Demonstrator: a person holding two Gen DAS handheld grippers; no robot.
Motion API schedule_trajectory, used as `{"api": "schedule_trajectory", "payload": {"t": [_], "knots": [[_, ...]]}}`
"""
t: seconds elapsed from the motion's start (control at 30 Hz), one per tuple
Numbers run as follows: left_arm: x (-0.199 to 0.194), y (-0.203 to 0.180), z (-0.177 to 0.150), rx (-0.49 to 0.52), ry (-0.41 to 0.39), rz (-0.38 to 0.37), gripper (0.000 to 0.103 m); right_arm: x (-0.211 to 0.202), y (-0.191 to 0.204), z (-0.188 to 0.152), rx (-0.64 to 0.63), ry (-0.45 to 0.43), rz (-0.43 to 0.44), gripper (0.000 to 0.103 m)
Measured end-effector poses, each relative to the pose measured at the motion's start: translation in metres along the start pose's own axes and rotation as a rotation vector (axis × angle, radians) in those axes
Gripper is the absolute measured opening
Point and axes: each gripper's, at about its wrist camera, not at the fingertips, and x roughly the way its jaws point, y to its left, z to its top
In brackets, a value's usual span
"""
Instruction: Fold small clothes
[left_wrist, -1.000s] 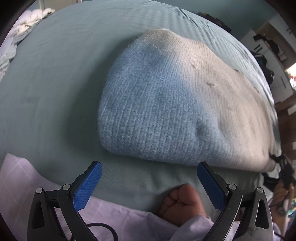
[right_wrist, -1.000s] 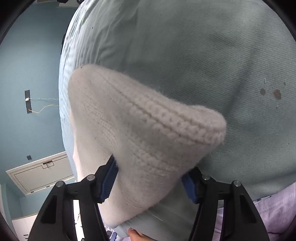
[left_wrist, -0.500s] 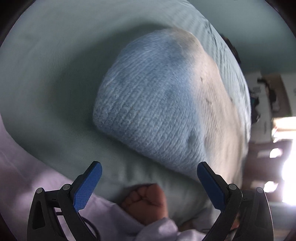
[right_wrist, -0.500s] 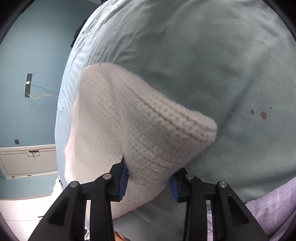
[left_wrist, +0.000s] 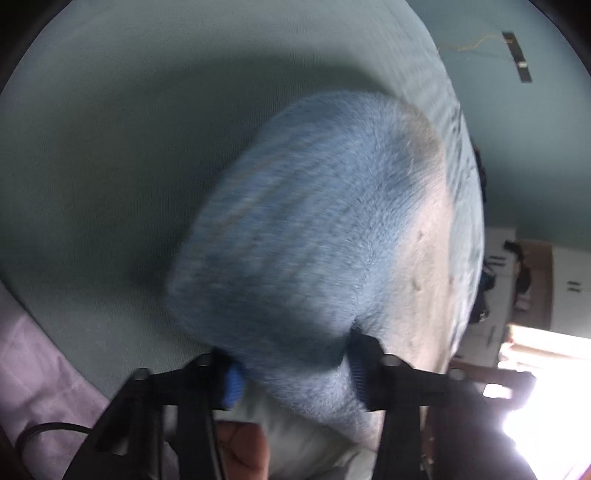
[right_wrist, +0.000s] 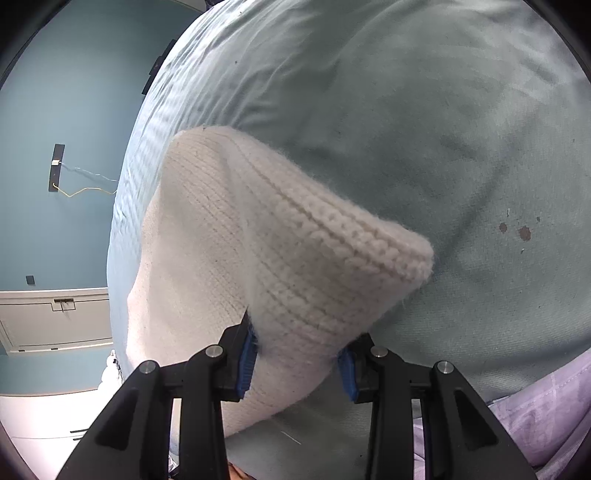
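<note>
A knitted piece of clothing, blue at one end (left_wrist: 314, 236) and cream white at the other (right_wrist: 280, 251), lies on a pale green bed sheet (left_wrist: 110, 155). My left gripper (left_wrist: 295, 373) is shut on the near edge of the blue end, which bunches between its blue pads. My right gripper (right_wrist: 297, 360) is shut on the near corner of the cream end and lifts it off the sheet (right_wrist: 461, 129), so the ribbed hem curls up. The left view is blurred.
A lilac checked sheet lies at the bed's near edge (left_wrist: 33, 362) and it also shows at the lower right of the right wrist view (right_wrist: 546, 413). A bare foot (left_wrist: 240, 450) shows under the left gripper. Teal wall (right_wrist: 55, 92) and white cabinets (right_wrist: 55, 317) lie beyond the bed.
My left gripper moved forward from open and clear of the knit, and closed on the blue end. My right gripper tightened on the cream corner and kept it raised.
</note>
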Motion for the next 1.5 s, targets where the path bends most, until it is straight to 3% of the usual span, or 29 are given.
{"api": "schedule_trajectory", "payload": {"t": [0.13, 0.3, 0.43, 0.57, 0.77, 0.87, 1.07, 1.17, 1.23, 1.27, 1.33, 1.4, 1.5], "knots": [[-0.018, -0.002, -0.008, 0.043, -0.023, -0.026, 0.028, -0.015, 0.015, -0.006, -0.049, -0.044, 0.035, 0.028], [-0.054, 0.001, -0.018, 0.072, -0.013, -0.07, 0.026, -0.054, 0.027, -0.016, -0.059, -0.065, 0.148, 0.025], [-0.07, 0.01, -0.023, 0.013, 0.068, -0.079, 0.026, -0.078, 0.017, -0.025, -0.036, -0.014, 0.176, 0.025], [-0.093, 0.017, -0.044, 0.06, 0.12, -0.057, 0.026, -0.097, 0.001, -0.036, -0.024, 0.022, 0.191, 0.025], [-0.115, 0.02, -0.064, 0.043, 0.139, -0.084, 0.025, -0.106, -0.01, -0.045, 0.048, 0.093, 0.231, 0.025], [-0.111, 0.004, -0.05, 0.022, 0.147, -0.111, 0.025, -0.098, 0.0, -0.035, 0.1, 0.123, 0.246, 0.025], [-0.104, -0.068, -0.004, 0.011, 0.114, -0.165, 0.025, -0.093, 0.077, 0.016, 0.048, 0.126, 0.291, 0.024], [-0.074, -0.109, 0.04, -0.024, 0.097, -0.181, 0.028, -0.086, 0.105, 0.057, 0.1, 0.05, 0.372, 0.024], [-0.057, -0.121, 0.065, -0.083, 0.029, -0.179, 0.04, -0.068, 0.14, 0.093, -0.014, 0.012, 0.364, 0.029], [-0.045, -0.131, 0.079, -0.074, -0.005, -0.186, 0.047, -0.055, 0.155, 0.109, -0.073, 0.017, 0.331, 0.049], [-0.034, -0.147, 0.091, -0.013, -0.031, -0.171, 0.093, -0.031, 0.168, 0.123, -0.153, 0.057, 0.235, 0.07], [-0.033, -0.161, 0.086, 0.097, -0.071, -0.113, 0.103, -0.018, 0.168, 0.118, -0.239, 0.075, 0.149, 0.071], [-0.03, -0.173, 0.06, 0.352, -0.13, 0.059, 0.103, -0.011, 0.15, 0.106, -0.412, 0.058, 0.073, 0.071]]}}
